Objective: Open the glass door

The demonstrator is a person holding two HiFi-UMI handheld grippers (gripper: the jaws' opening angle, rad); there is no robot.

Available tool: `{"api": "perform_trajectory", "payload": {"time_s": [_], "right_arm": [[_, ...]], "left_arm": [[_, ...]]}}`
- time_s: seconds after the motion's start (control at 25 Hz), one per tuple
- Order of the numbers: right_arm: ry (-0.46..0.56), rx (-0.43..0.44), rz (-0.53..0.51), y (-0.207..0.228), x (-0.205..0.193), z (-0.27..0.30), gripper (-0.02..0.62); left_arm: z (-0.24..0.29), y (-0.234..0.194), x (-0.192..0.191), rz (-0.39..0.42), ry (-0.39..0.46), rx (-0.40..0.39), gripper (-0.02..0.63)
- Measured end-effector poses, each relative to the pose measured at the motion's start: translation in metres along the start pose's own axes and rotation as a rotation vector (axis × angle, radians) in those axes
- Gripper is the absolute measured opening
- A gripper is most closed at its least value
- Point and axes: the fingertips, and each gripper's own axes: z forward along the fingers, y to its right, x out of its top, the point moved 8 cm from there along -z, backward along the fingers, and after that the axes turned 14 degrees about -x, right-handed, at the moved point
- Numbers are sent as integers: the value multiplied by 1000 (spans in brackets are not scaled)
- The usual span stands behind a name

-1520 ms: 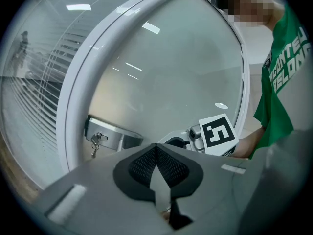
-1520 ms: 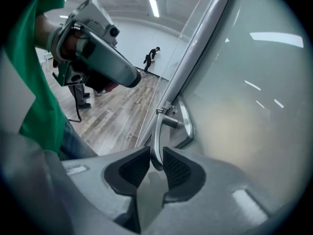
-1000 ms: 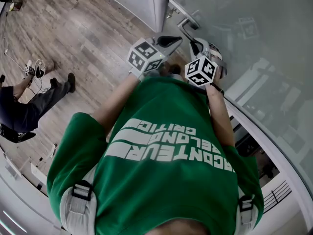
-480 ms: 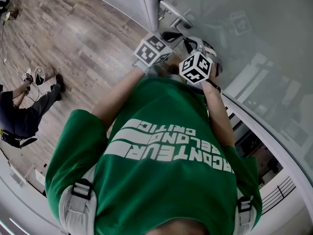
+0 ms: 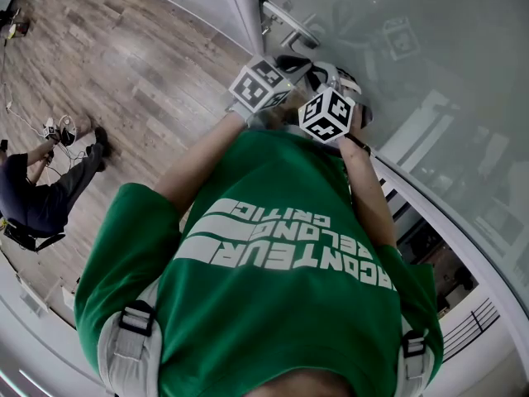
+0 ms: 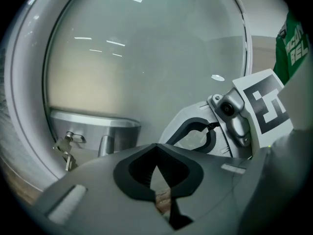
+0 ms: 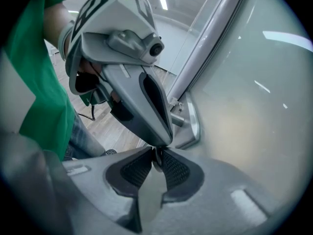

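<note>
Frosted glass door (image 5: 430,73) fills the right of the head view; wood floor (image 5: 149,64) to its left. We note the metal handle plate (image 5: 291,25) close to the door's framed edge, just ahead of both grippers.

Right gripper (image 7: 156,156): jaws pinched on a thin rounded metal piece, which we take for the end of the door's handle lever (image 7: 156,161); the textured pads sit on either side of it. The plate's spindle shows just beyond, against the glass.

Left gripper (image 6: 156,147): jaws drawn together at the tips, nothing between them. From the right gripper view its tip sits right above the right gripper's jaws; we cannot tell whether they touch. A small key or latch (image 6: 68,145) hangs at the plate's left in the left gripper view.

Both marker cubes side by side in front of the green shirt (image 5: 281,288). Another person (image 5: 41,180) sits on the floor, well apart, far left
</note>
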Motion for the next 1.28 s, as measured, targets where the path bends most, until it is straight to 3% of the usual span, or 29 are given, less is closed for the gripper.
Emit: {"api": "perform_trajectory", "payload": {"time_s": [0.56,0.72,0.8,0.96,1.28], "right_arm": [[14,13,59,-3,-9,10,48],[16,5,71,-3,-11,13,48],[12,0,76,-1,-12,13,48],[9,-3,93,2,-13,19,48],[2,9,147,4,-19,33,49]], "left_arm": [[6,-2,-3,15,-9,-10,15],[3,-6,-15,-55,-22,-40,15],[-1,-11,-27,-94,-53,-6,15],[-10,-23,-28,-170,25,7,15],[4,-23,-8,-121,22,-27,17]]}}
